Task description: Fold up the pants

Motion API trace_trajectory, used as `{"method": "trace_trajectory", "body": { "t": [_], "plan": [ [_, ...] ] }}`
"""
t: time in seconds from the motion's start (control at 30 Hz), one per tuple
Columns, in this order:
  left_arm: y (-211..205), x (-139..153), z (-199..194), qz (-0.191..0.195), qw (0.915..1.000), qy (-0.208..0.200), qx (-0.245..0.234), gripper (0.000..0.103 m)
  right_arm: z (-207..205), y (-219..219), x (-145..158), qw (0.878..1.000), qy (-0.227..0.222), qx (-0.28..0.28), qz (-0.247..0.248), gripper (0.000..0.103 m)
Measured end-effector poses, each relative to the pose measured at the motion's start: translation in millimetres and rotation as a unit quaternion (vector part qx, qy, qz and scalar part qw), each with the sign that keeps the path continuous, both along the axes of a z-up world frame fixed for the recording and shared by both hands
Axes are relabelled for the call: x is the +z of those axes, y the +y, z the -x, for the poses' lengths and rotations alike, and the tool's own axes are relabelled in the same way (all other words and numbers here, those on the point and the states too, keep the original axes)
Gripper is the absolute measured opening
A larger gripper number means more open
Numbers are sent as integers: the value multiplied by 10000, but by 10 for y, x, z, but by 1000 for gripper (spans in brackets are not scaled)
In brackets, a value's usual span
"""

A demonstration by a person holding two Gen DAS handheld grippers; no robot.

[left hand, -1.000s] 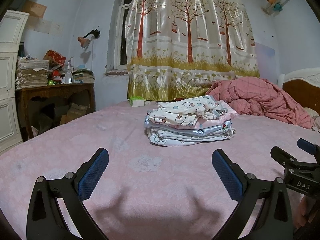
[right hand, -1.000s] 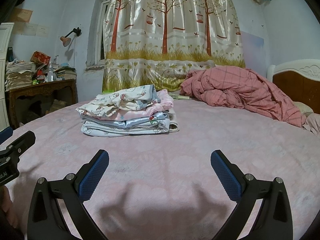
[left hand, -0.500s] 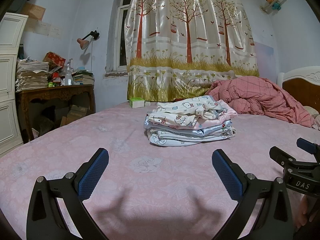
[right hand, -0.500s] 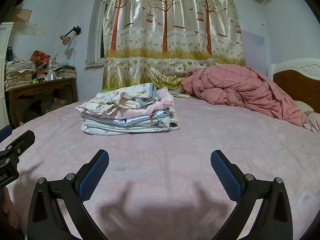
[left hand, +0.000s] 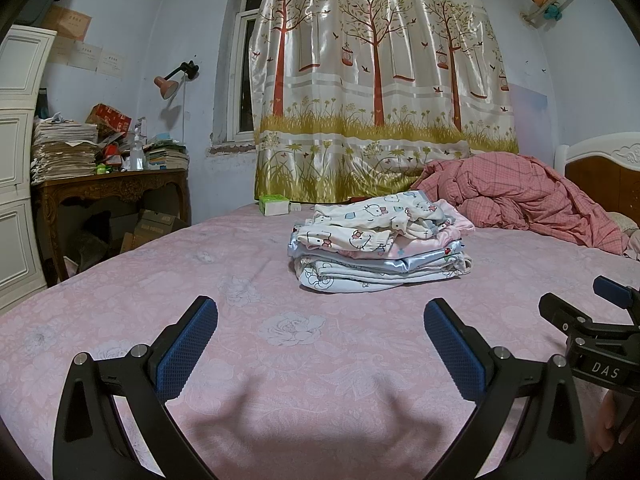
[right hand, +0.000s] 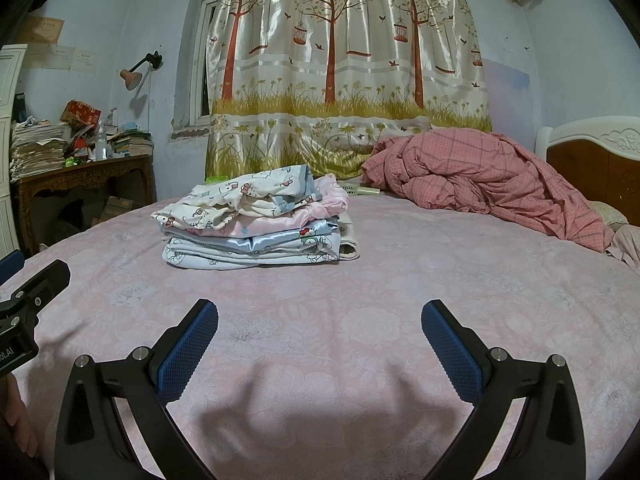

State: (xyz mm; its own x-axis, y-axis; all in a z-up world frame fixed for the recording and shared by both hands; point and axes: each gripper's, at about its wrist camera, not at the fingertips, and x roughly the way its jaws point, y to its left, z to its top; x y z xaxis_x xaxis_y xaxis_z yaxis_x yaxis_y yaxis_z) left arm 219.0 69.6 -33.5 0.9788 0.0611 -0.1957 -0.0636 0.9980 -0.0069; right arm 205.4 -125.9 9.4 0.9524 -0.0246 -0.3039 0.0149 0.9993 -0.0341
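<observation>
Left wrist view: left gripper open, empty, hovering over the pink bed. Right gripper likewise open and empty. Pants lie in a folded stack mid-bed, well ahead of both grippers; top cartoon-print pair sits rumpled. Judgement: soft, light, floppy cloth; satin layer probably slippery. Best hold: pinch the top pair at its waistband edge or a cuff.

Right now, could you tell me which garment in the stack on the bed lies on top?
The white cartoon-cat print garment lies on top, loosely rumpled, above the pink piece, the shiny blue piece and the pale printed bottom piece.
</observation>
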Motion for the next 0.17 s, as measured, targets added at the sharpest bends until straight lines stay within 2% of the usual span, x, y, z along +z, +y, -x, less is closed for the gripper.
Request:
{"method": "trace_trajectory", "body": {
  "t": [0.17],
  "plan": [
    [-1,1,-2,-2,10000,1,-2,103,-2,-5,7,10000,6,3,1,102]
  ]
}}
